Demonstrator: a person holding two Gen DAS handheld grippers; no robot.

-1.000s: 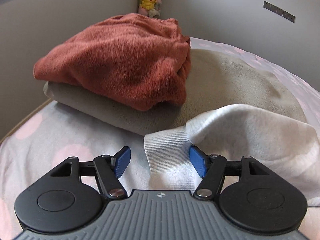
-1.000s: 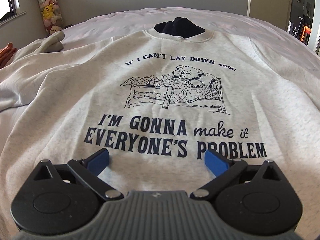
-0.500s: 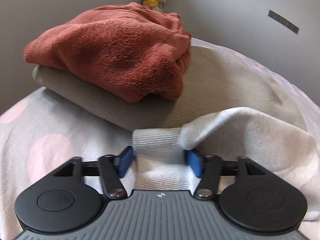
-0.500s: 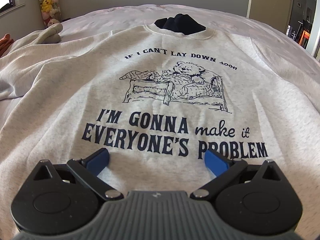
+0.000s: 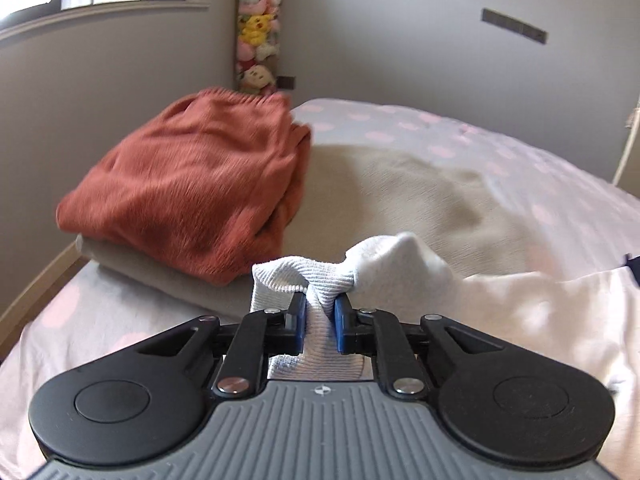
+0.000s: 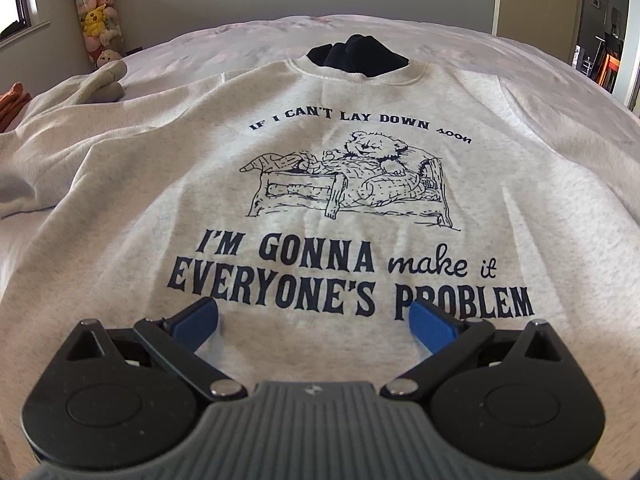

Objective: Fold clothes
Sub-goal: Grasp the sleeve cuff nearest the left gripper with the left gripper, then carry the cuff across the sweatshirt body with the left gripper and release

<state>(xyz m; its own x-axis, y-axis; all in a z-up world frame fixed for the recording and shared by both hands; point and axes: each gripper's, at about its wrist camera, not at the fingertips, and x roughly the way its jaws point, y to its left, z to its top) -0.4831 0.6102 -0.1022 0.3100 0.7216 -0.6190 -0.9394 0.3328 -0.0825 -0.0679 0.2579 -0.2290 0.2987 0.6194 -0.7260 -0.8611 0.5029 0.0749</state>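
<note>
Sleeve cuff [image 5: 320,280], lifted, in closing left gripper [image 5: 320,322]

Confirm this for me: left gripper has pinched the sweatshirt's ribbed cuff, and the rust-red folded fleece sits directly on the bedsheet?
Not quite. The left gripper is closing on the ribbed cuff, but the rust-red fleece sits on a folded beige garment, not the bedsheet; the left wrist view shows it.

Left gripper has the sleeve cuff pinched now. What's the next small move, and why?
Probably carry the cuff across onto the printed chest of the sweatshirt. The left gripper is closing with the ribbed cuff bunched between its pads, the body lies flat, and the right gripper hangs open over the hem.
</note>
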